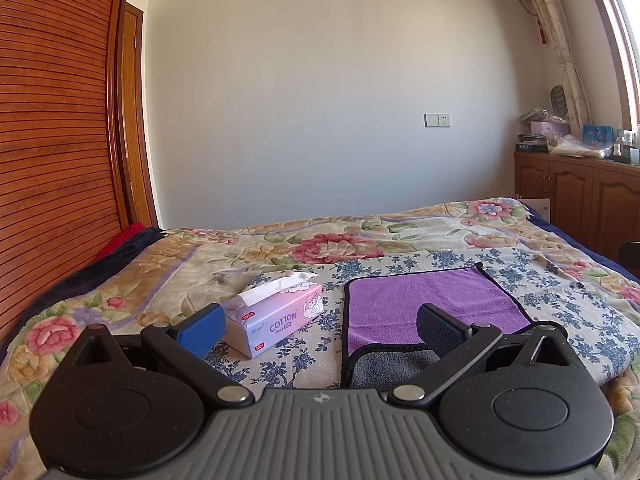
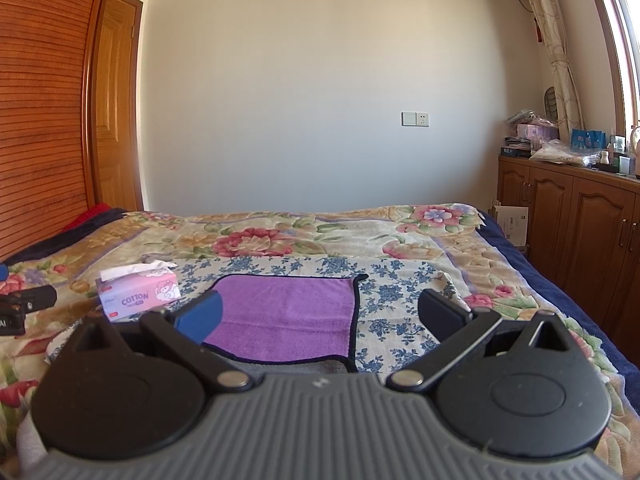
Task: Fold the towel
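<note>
A purple towel (image 1: 420, 300) with black trim lies on the bed, its near edge turned over to show a grey underside (image 1: 392, 368). It also shows in the right wrist view (image 2: 288, 312). My left gripper (image 1: 320, 330) is open and empty, held above the bed at the towel's near left corner. My right gripper (image 2: 320, 318) is open and empty, held above the towel's near right part. Part of the left gripper (image 2: 24, 308) shows at the far left of the right wrist view.
A pink tissue box (image 1: 276, 316) stands left of the towel, also in the right wrist view (image 2: 138, 296). The bed has a floral cover (image 1: 320, 244). A wooden wardrobe (image 1: 56, 140) is at left, a wooden cabinet (image 2: 572, 220) with clutter at right.
</note>
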`<control>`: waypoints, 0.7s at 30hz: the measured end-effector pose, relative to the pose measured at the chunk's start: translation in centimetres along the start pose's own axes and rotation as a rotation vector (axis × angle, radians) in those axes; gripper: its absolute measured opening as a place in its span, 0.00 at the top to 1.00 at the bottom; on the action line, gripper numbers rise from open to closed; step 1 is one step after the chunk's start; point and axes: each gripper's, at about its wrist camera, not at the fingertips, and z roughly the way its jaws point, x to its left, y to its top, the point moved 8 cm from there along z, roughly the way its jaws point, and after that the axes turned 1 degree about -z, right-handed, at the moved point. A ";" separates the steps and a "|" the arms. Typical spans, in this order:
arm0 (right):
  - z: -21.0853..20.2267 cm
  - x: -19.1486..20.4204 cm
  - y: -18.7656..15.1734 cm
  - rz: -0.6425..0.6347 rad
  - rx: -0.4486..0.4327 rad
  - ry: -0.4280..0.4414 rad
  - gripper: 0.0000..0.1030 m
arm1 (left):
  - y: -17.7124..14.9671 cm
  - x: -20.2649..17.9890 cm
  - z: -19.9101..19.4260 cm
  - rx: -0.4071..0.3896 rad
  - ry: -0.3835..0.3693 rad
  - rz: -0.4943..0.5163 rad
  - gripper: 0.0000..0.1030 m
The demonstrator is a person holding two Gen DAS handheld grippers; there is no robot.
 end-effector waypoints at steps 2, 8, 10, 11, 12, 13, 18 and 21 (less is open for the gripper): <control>0.0 0.0 0.0 0.000 0.000 0.001 0.00 | 0.0 0.0 0.0 0.000 0.001 0.000 0.00; 0.0 0.1 0.0 0.000 0.000 0.000 0.00 | 0.0 0.0 0.0 0.000 0.000 -0.001 0.00; 0.0 0.1 -0.1 0.000 0.001 0.000 0.00 | 0.0 0.0 0.0 0.000 0.000 0.000 0.00; 0.0 0.1 -0.1 0.000 0.000 0.000 0.00 | 0.0 0.0 0.0 0.000 0.000 0.000 0.00; 0.0 0.1 -0.1 0.001 0.000 0.001 0.00 | 0.0 0.0 0.0 0.000 0.000 0.000 0.00; 0.0 0.1 -0.1 0.001 0.000 0.001 0.00 | 0.0 0.0 0.0 0.000 0.000 -0.001 0.00; 0.1 0.2 -0.1 0.001 0.001 0.000 0.00 | 0.0 0.0 0.0 0.000 0.000 0.000 0.00; 0.1 0.3 -0.1 0.001 0.000 0.001 0.00 | 0.0 0.0 0.0 0.001 0.000 0.000 0.00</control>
